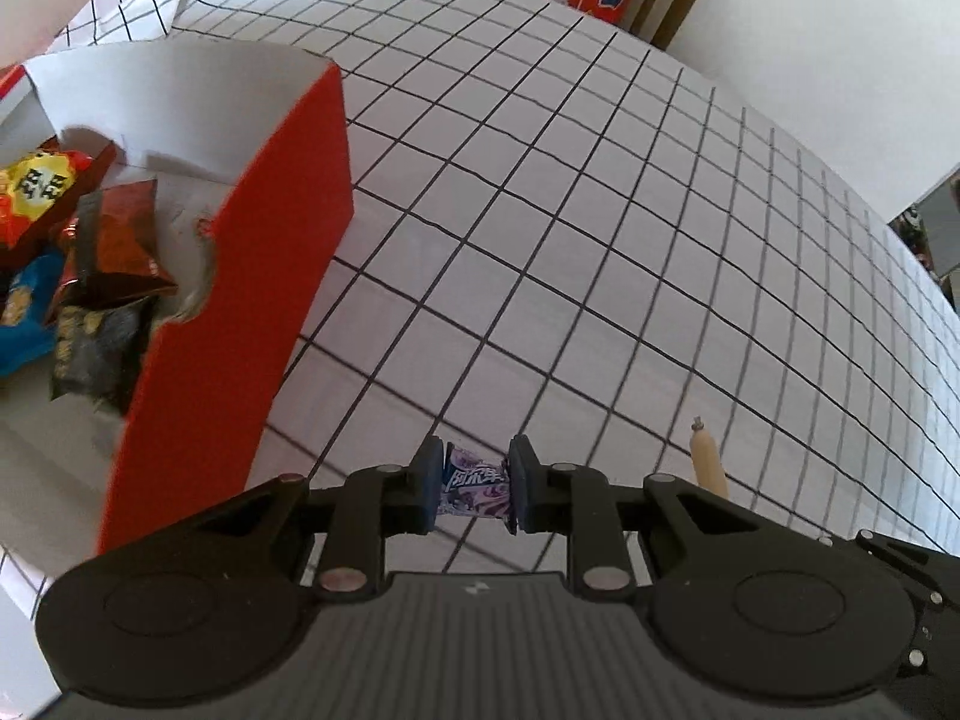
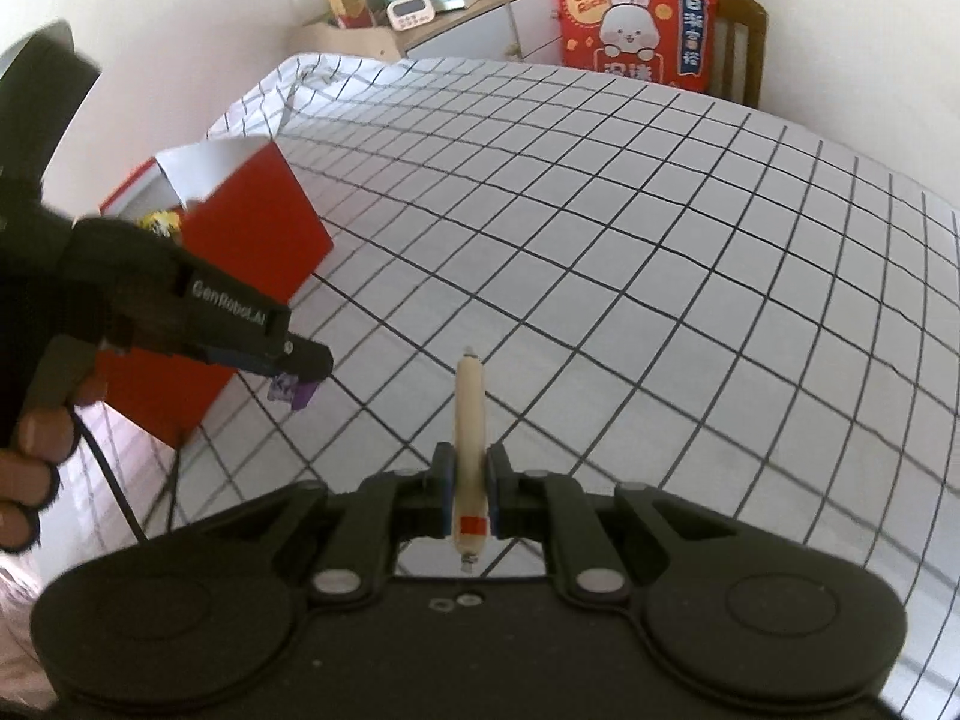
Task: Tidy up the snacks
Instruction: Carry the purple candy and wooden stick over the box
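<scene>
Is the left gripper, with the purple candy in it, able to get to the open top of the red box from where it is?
Probably yes. The left gripper holds the purple candy beside the red box, whose top is open; nothing lies between.

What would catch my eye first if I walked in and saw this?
Probably the red box standing open at the left of the checked tablecloth, with bright snack packets piled inside. Next, the two grippers: the left gripper is pinching a small purple candy, and the right gripper is clamped on a pale sausage stick. A red bunny cushion sits on a chair at the far side.
</scene>
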A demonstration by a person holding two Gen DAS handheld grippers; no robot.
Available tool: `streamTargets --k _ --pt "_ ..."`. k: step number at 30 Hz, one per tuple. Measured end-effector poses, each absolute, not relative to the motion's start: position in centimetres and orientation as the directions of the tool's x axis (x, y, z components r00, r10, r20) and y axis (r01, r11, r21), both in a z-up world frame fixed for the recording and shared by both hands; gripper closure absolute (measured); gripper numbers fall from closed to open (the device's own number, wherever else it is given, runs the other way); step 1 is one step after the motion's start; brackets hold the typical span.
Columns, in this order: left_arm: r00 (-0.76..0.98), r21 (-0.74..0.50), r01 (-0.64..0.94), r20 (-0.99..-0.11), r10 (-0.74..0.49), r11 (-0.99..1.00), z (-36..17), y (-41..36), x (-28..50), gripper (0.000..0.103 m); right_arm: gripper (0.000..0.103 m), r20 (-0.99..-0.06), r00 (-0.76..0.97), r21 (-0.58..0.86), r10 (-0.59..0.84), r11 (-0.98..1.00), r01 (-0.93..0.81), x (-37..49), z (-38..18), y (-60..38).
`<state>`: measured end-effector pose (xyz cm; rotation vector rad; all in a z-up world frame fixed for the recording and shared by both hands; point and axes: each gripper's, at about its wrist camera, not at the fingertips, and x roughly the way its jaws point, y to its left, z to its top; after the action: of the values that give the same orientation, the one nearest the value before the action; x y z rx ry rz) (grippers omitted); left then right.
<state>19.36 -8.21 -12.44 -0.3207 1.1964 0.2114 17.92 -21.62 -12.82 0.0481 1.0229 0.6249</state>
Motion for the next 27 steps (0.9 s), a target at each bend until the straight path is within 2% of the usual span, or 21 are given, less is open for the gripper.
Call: streamTargets --k 12,27 --pt "0.421 -0.122 -0.290 -0.907 0.012 0.949 -7.8 -6.6 13.5 0.080 0.094 -0.753 0.392 0.349 0.529 0.826 -0.442 13.7 -8.3 -20.0" --pt "0.466 -0.116 -0.251 -0.885 0.016 0.961 -3.3 -0.8 8.0 0.080 0.094 -0.706 0.410 0.378 0.577 0.797 -0.471 9.8 -3.1 -14.0"
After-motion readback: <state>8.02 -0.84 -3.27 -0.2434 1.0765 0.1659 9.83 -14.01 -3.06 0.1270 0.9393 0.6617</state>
